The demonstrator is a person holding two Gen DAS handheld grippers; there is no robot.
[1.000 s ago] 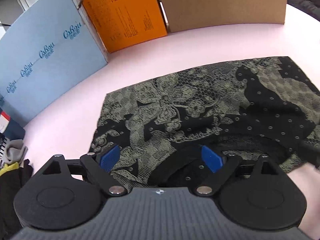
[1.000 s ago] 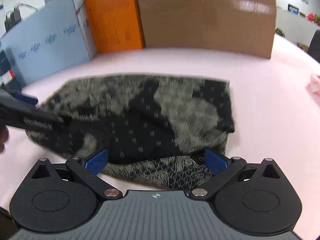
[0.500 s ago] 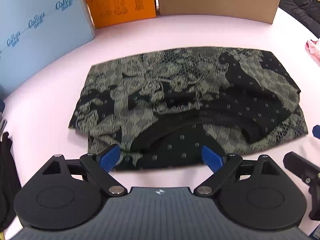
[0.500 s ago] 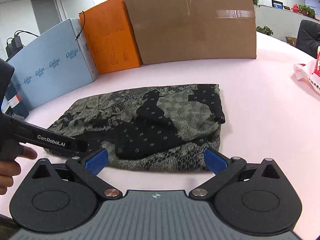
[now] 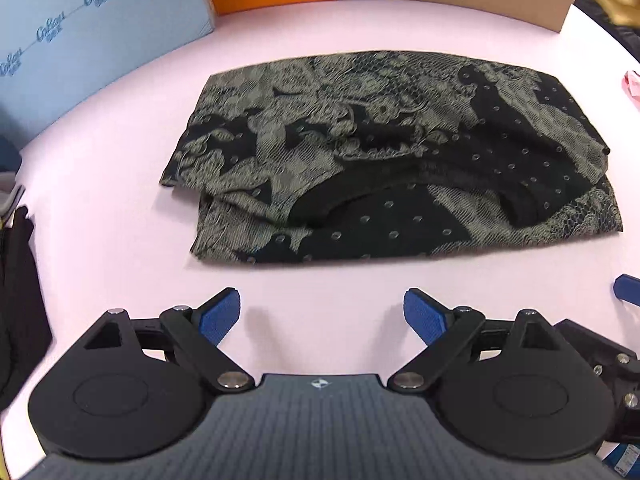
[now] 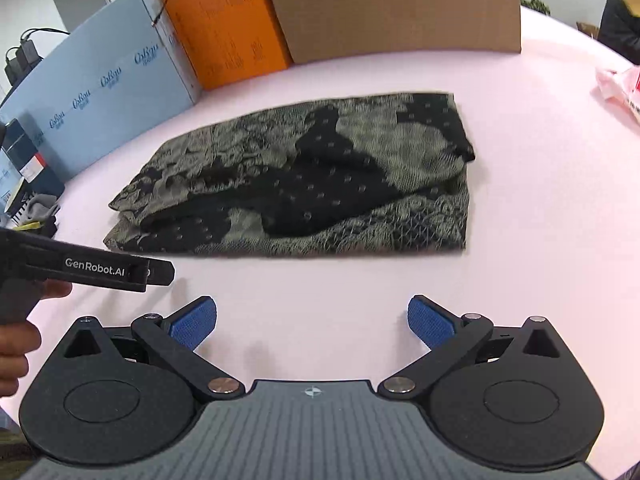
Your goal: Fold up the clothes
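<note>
1. Black-and-olive lace-patterned knit garment [image 5: 384,152] lies folded mid-tabletop, short of the pink tabletop [image 5: 120,216] near edge.
2. Left gripper [image 5: 322,314] and right gripper [image 6: 312,322]: fingers spread, empty, clear of fabric.
3. Judged soft, light, limp; take hold at its near corners.

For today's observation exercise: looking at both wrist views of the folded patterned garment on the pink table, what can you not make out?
- Garment type: folded, lower layers covered by its top layer, both views.
- Orange box small print: too small and blurred, right wrist view.
- Dark cloth: cut off by the left edge, left wrist view.
- Pink bag: cut off by the right edge, right wrist view.
</note>
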